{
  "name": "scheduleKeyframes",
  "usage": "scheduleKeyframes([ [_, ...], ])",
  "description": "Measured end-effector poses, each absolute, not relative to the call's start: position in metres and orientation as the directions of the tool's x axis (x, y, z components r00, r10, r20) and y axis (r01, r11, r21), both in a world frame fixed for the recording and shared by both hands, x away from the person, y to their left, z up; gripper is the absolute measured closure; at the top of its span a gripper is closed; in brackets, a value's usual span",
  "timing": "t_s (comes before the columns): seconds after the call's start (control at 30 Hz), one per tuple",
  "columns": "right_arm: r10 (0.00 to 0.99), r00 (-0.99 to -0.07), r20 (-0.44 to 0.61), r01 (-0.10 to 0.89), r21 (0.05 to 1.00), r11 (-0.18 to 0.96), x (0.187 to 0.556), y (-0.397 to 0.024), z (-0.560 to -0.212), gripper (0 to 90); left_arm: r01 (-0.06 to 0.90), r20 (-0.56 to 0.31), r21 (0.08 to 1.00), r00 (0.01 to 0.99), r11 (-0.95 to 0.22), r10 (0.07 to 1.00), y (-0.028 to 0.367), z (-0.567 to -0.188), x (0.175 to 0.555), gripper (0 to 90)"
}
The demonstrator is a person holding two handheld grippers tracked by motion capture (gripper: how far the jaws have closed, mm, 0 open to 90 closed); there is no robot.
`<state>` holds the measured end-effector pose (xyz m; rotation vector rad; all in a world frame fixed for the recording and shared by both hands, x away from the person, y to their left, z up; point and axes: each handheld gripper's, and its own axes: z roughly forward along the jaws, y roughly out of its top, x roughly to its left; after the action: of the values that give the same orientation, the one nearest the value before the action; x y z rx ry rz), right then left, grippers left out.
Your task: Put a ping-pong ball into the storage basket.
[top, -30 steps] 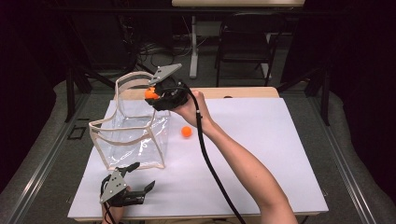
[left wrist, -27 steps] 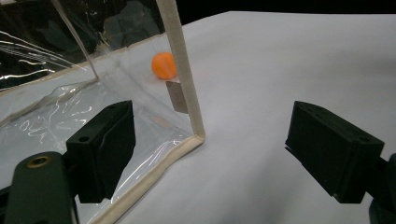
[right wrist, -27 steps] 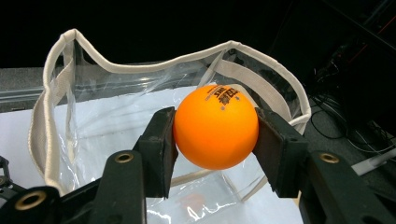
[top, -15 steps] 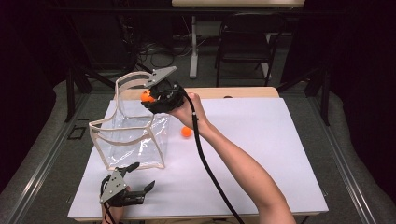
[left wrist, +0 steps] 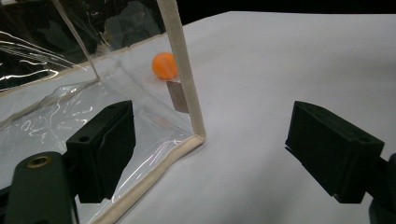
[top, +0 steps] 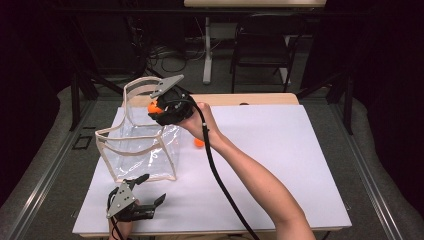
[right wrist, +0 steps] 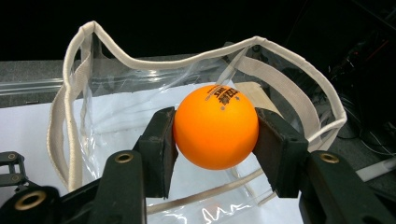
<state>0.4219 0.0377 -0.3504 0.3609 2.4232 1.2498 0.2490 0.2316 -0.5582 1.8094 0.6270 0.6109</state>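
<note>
Claws first: the left gripper (top: 142, 200) rests near the table's (top: 280, 165) front edge, jaws wide and empty. Beyond it stands the clear bag (top: 142, 145). Over its open rim the right gripper (right wrist: 215, 140) pinches an orange ball (right wrist: 215, 126). This looks like the drop-in step; next comes opening the jaws. A second ball (top: 199, 143) lies behind.

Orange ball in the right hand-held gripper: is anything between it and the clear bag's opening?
Nothing visible. The ball, clamped in the right hand-held gripper, sits at the bag's open top, with no flap or object across the rim.
</note>
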Motion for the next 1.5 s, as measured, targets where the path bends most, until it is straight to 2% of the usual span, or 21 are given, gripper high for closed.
scheduleKeyframes([
  [1.5,0.364,-0.909,-0.202,0.075,0.780,0.621,0.420,0.050,-0.363,50.0,0.124,0.108,0.950,0.730,-0.286,0.675,0.232,-0.558,0.249,15.7],
])
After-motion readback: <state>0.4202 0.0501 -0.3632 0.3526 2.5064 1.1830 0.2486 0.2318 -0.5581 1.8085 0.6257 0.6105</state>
